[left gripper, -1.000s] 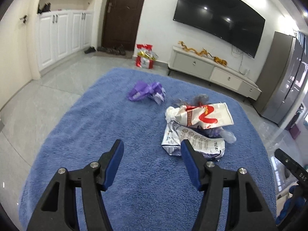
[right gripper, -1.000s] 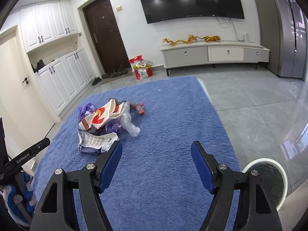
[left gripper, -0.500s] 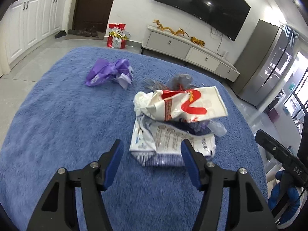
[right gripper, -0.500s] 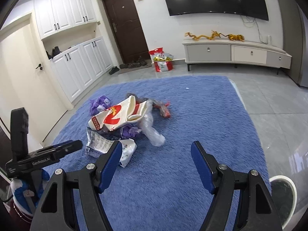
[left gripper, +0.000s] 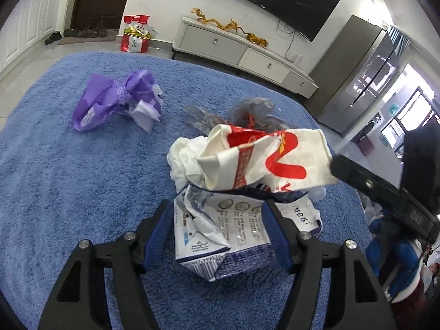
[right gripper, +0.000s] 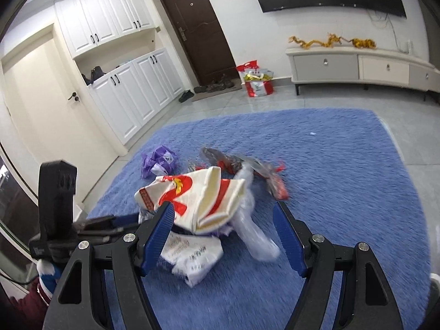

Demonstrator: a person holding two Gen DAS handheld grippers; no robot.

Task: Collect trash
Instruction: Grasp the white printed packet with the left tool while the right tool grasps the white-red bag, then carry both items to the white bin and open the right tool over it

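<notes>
A pile of trash lies on the blue rug (left gripper: 68,192). A white and blue printed wrapper (left gripper: 233,228) lies between the open jaws of my left gripper (left gripper: 218,229). A cream and red bag (left gripper: 264,159) rests on top of it. A purple bag (left gripper: 118,99) lies apart at the far left. In the right wrist view my right gripper (right gripper: 224,232) is open, its jaws around the near edge of the cream and red bag (right gripper: 198,195) and a clear plastic bag (right gripper: 253,231). A grey and red wrapper (right gripper: 247,165) lies behind.
A TV console (left gripper: 242,52) stands along the far wall, with a red gift bag (left gripper: 136,37) on the tiled floor beside it. White cupboards (right gripper: 126,96) and a dark door (right gripper: 198,30) are at the left. A steel fridge (left gripper: 357,74) stands at the right.
Both grippers have moved forward and down to the trash pile. The pile now lies between their jaws. Both have stayed open.
</notes>
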